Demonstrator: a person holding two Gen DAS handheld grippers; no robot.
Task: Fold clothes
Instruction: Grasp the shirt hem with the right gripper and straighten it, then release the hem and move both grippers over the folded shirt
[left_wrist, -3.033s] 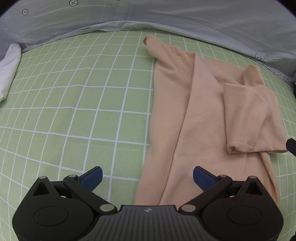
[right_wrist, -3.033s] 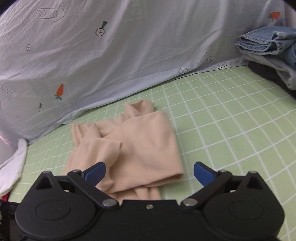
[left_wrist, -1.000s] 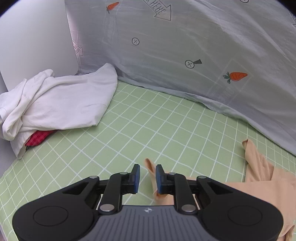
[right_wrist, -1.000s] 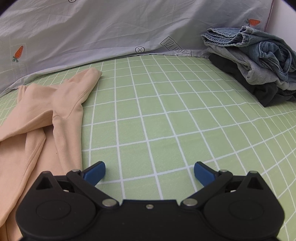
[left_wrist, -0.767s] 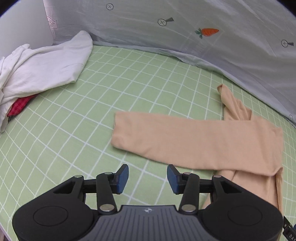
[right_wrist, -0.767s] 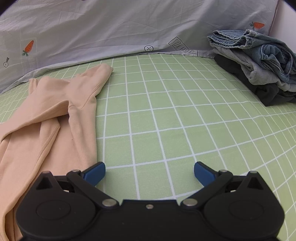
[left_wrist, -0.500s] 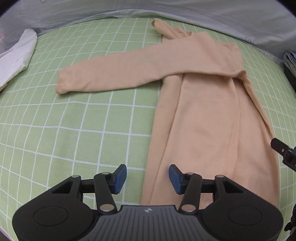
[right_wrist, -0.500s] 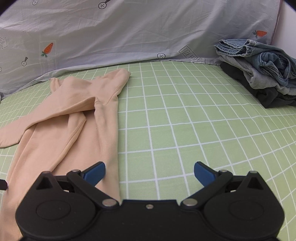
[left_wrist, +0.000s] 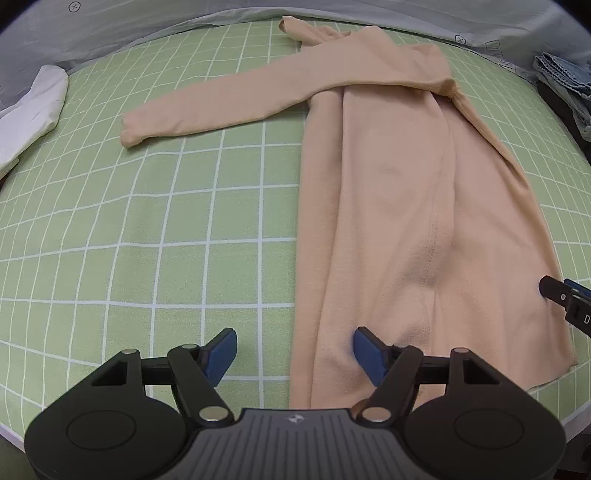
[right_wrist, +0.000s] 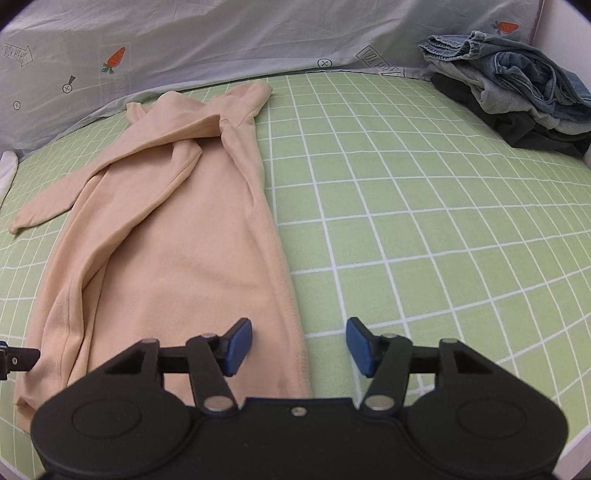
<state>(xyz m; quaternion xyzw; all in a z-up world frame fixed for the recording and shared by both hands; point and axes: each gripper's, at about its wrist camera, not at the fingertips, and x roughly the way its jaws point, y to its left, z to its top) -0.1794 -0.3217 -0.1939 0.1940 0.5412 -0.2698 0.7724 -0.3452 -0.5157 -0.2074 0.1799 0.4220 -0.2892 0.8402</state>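
Peach top (left_wrist: 424, 192) is lying lengthwise on the green grid sheet (left_wrist: 147, 221), one sleeve (left_wrist: 229, 99) flung out to the side; both grippers are hovering at its near hem, holding nothing.

Handling, my read: it's looking thin, soft and light, so it'll be draping and bunching, not holding any shape, and a one-layer pinch will be dragging the rest along; best holds are the two near hem corners, or the sleeve cuff for folding it in. Left gripper (left_wrist: 293, 350) is standing about two-thirds open, having just been opening, jaws straddling the top's left edge, pads not pressing cloth. Right gripper (right_wrist: 298, 345) is partly open, having just been closing, jaws straddling the right hem edge (right_wrist: 295, 332), nothing clamped. Jeans pile (right_wrist: 517, 99) is sitting well apart at the far right.
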